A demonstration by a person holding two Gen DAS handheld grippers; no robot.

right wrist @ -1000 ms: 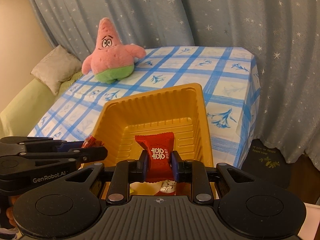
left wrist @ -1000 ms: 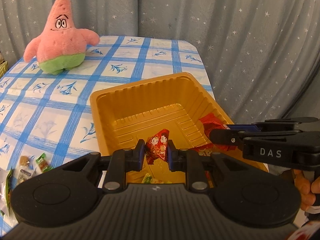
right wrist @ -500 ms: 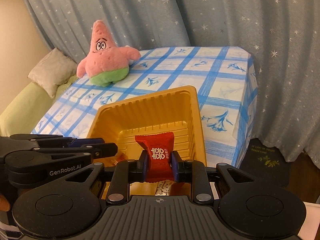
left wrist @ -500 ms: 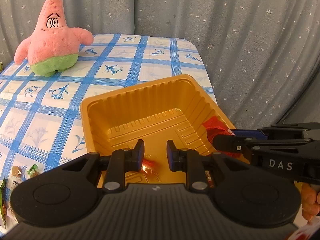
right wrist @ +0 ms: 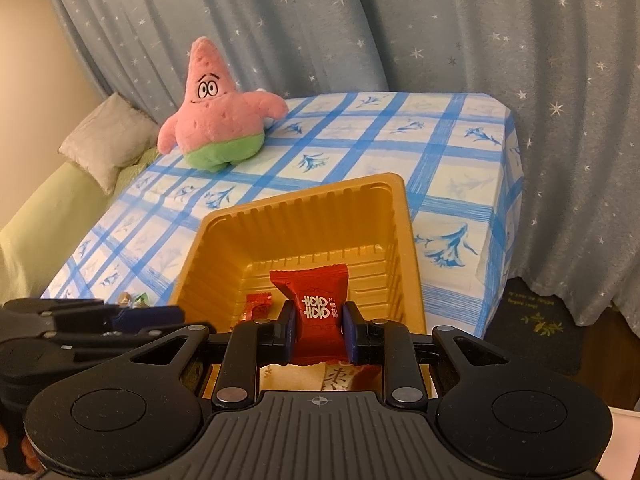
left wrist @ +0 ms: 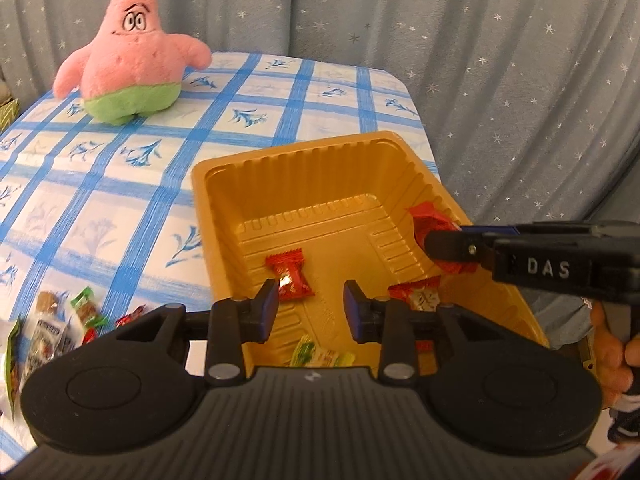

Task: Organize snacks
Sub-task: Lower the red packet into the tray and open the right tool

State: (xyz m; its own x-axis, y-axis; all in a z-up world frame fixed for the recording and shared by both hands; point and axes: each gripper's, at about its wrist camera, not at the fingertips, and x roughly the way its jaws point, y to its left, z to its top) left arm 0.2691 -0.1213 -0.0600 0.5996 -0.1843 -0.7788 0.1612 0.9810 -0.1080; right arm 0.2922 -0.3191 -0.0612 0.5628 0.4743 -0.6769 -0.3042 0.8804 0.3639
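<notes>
A gold plastic tray [left wrist: 304,160] [right wrist: 304,196] stands on the blue-checked tablecloth. My left gripper [left wrist: 310,304] is open and empty above the tray's near end. A red candy [left wrist: 290,274] lies on the tray floor just ahead of it, also seen in the right wrist view [right wrist: 256,304]. My right gripper [right wrist: 319,330] is shut on a red candy packet [right wrist: 316,304] with white characters, held over the tray's right side; the packet also shows in the left wrist view [left wrist: 432,224]. More wrapped snacks [left wrist: 416,296] lie in the tray.
A pink starfish plush [left wrist: 132,52] [right wrist: 216,120] sits at the far left of the table. Several loose snacks [left wrist: 60,320] lie on the cloth left of the tray. Starred grey curtains hang behind. A cushion [right wrist: 104,140] lies on a green sofa at the left.
My left gripper opened and the red candy it held dropped onto the tray floor. The right gripper kept its hold on its red packet and stayed over the tray.
</notes>
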